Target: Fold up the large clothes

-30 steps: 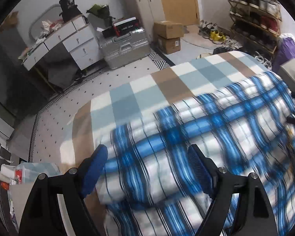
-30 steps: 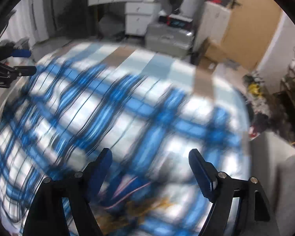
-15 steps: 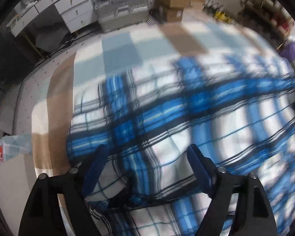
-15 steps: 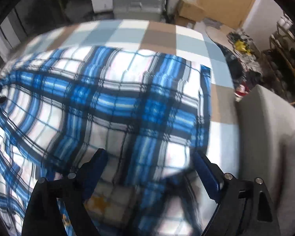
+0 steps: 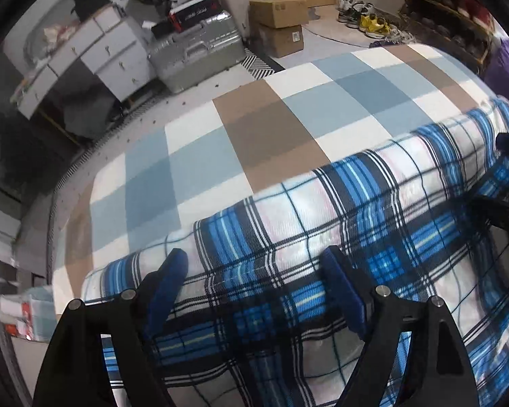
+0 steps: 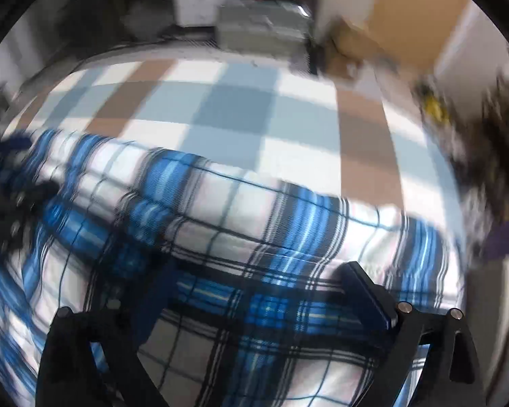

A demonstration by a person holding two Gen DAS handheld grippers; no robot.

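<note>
left wrist view: my left gripper (image 5: 254, 271) sits low over the near end of the blue plaid garment (image 5: 339, 210), its blue-padded fingers (image 5: 168, 271) spread wide apart with cloth lying between and beneath them; i see nothing pinched. the garment lies as a rolled or folded band across the near part of the checked bedspread (image 5: 254, 122), whose brown, pale blue and white squares show bare beyond the fold. at the right edge of this view the right gripper (image 5: 507, 176) shows partly, resting at the garment's far end. beyond the bed stand a silver suitcase (image 5: 196, 54), a white drawer unit (image 5: 95, 54), two stacked cardboard boxes (image 5: 278, 23) and a row of shoes (image 5: 370, 20) on the floor.

right wrist view (motion-blurred): my right gripper (image 6: 254, 288) hangs over the opposite end of the blue plaid garment (image 6: 288, 224). its right finger (image 6: 366, 291) is sharp enough to read; the left one is smeared, yet the two stand clearly apart, with plaid cloth visible across the gap. whether either pad touches the fabric i cannot tell. the folded edge of the garment runs across the checked bedspread (image 6: 241, 101), and the left gripper (image 6: 3, 183) appears as a dark blur at the left rim, at the garment's other end.
</note>
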